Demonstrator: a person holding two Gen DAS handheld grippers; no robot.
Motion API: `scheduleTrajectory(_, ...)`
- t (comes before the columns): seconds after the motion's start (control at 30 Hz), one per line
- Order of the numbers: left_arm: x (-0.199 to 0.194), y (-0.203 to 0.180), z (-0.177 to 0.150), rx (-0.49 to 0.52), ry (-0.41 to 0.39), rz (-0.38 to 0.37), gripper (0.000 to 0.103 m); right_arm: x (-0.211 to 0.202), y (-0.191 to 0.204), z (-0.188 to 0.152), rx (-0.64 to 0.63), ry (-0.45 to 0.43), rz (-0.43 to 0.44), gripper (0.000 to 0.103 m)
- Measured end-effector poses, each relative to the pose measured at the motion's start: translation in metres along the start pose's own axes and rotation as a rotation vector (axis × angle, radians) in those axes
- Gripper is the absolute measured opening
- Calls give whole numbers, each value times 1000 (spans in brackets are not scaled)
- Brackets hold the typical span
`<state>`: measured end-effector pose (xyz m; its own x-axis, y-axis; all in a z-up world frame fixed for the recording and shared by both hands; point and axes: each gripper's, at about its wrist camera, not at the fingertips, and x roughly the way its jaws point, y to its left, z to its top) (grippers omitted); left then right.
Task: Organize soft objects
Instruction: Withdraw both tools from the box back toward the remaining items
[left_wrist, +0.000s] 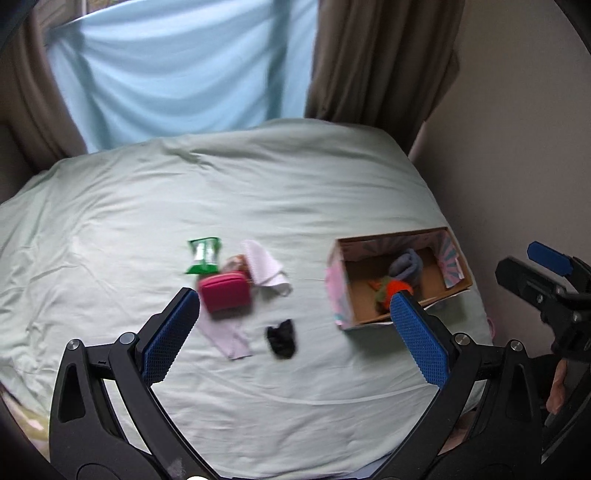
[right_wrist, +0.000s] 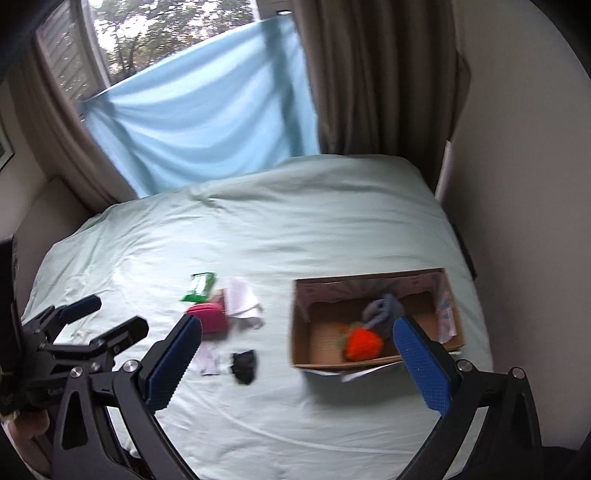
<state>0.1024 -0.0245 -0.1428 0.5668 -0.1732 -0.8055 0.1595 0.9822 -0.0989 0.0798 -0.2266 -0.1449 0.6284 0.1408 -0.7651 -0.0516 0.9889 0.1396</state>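
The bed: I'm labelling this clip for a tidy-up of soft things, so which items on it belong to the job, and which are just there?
Job items:
- cardboard box, already holding an orange soft item and grey cloth
- pink pouch
- white cloth
- black cloth
- pale strip

Probably just there:
- green packet
- blue sheet and brown curtain at the window

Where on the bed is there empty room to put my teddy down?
The bedsheet is bare from the small items back to the blue curtain. There is also a clear strip between the black sock and the cardboard box. It is crowded around the pink pouch, green packet and white cloth.
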Motion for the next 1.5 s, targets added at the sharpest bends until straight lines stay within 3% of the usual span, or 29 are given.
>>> scheduleTrajectory(0.33,-60,103,-28,-30,-88,54,103,-16,109,-25,-57,-90,4,103)
scheduleTrajectory(0.67,-55,159,-47,3,-97,18,103,0,145,-42,-9,-107,-6,103)
scheduleTrajectory(0.93,19,177,-63,83,-24,-47,103,58,156,-70,-21,-67,-111,103)
scheduleTrajectory(1.5,223,173,-129,192,63,-105,103,226,132,-152,-31,-10,-126,103)
